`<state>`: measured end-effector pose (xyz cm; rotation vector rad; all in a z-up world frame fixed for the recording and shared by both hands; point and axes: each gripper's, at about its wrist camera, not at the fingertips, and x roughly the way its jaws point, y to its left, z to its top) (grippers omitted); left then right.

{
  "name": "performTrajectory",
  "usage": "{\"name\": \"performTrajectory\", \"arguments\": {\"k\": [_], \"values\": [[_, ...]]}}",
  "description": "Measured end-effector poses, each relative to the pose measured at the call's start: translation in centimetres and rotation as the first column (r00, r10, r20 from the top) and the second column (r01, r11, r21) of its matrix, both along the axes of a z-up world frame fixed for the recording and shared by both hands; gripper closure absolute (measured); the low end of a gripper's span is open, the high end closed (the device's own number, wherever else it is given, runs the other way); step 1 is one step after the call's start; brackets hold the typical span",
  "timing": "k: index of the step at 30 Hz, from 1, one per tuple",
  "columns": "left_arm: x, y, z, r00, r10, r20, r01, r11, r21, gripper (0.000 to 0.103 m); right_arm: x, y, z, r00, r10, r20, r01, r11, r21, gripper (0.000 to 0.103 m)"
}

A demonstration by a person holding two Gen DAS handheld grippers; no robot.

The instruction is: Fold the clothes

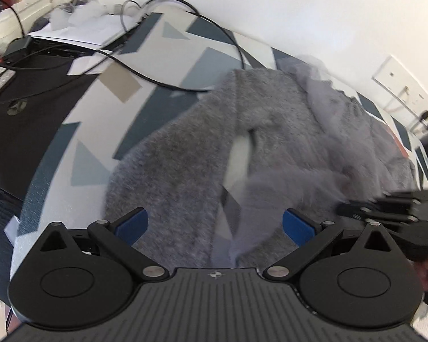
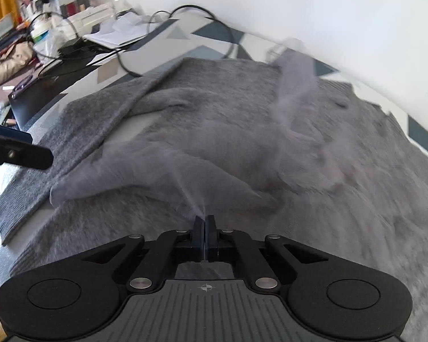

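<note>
Right gripper [image 2: 205,222] pinches a fold of grey sweater [image 2: 214,148]. Left gripper [image 1: 215,223] spread wide above it, holding nothing.

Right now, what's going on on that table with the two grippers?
A person is folding a grey sweater on a table with a patterned cloth. The right gripper is shut on a thin stretch of the sweater's fabric, pulled taut and blurred with motion. The left gripper is open above the sweater, holding nothing. The sweater is rumpled, with one part folded over; the fold is unfinished. Black cables and a laptop lie to the left.
</note>
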<state>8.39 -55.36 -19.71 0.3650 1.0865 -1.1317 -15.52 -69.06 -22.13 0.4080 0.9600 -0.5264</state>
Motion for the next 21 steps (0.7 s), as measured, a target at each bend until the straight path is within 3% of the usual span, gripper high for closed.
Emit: {"name": "performTrajectory", "arguments": {"k": [5, 14, 21], "values": [[1.4, -1.1, 0.4, 0.999, 0.034, -0.041, -0.036, 0.999, -0.035, 0.0, -3.1, -0.7, 0.7, 0.999, -0.045, 0.03, 0.044, 0.998, 0.037, 0.103], [1.0, -2.7, -0.3, 0.999, 0.005, -0.051, -0.008, 0.999, -0.052, 0.0, -7.9, -1.3, 2.2, 0.977, -0.21, 0.038, 0.207, 0.976, 0.075, 0.103], [-2.5, -3.2, -1.8, 0.987, -0.147, -0.06, 0.145, 0.989, -0.038, 0.0, -10.5, -1.6, 3.4, 0.94, -0.338, 0.05, 0.332, 0.939, 0.093, 0.095]]}}
